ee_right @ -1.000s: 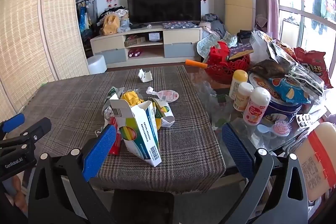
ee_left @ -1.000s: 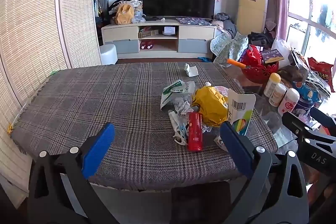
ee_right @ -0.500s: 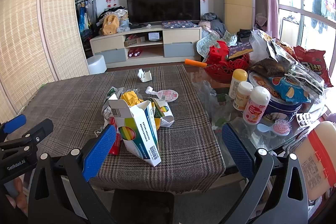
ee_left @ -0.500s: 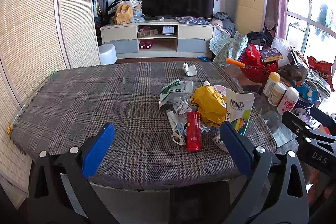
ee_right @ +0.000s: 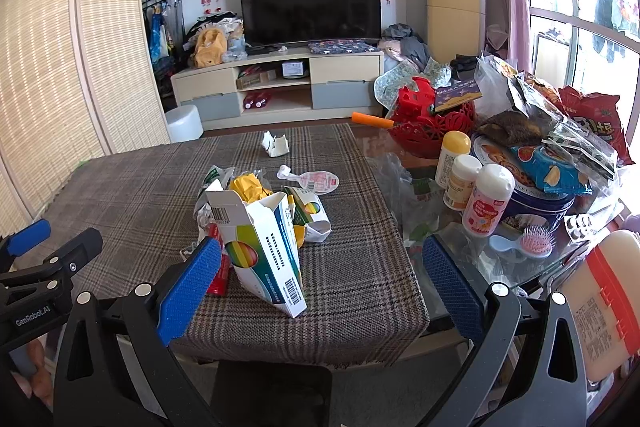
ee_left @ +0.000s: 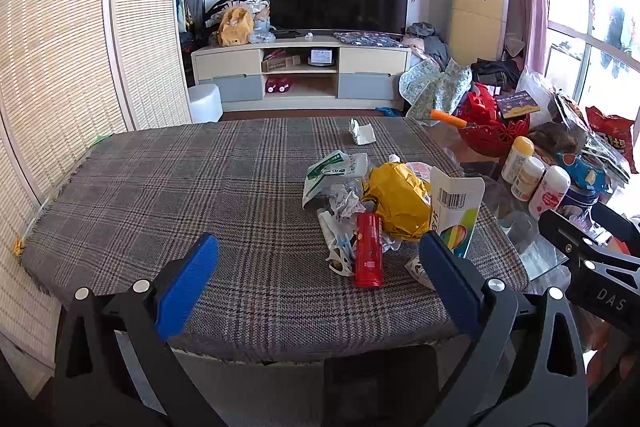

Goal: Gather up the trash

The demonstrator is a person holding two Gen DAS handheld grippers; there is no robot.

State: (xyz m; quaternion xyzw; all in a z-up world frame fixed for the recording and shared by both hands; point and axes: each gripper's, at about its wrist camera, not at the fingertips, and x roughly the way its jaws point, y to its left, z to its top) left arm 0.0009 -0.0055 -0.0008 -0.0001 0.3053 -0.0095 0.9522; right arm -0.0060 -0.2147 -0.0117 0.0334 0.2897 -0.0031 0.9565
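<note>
A pile of trash lies on the plaid tablecloth (ee_left: 160,195): a red tube (ee_left: 368,249), a crumpled yellow wrapper (ee_left: 396,201), a white and green packet (ee_left: 334,171), crumpled paper (ee_left: 344,197) and an open white carton (ee_right: 264,247). A small torn white carton (ee_left: 362,133) lies apart at the far edge. A pink round pouch (ee_right: 316,181) lies behind the pile. My left gripper (ee_left: 318,279) is open and empty, near the table's front edge. My right gripper (ee_right: 322,275) is open and empty, just in front of the white carton.
To the right, the glass tabletop (ee_right: 516,267) holds several pill bottles (ee_right: 486,205), a blue tin (ee_right: 536,203), snack bags (ee_right: 592,123), a red basket (ee_right: 432,131) and a pink hairbrush (ee_right: 536,245). A TV stand (ee_left: 302,71) is behind; a folding screen (ee_left: 60,67) stands left.
Both grippers have barely moved, shifting slightly; the trash pile is unchanged.
</note>
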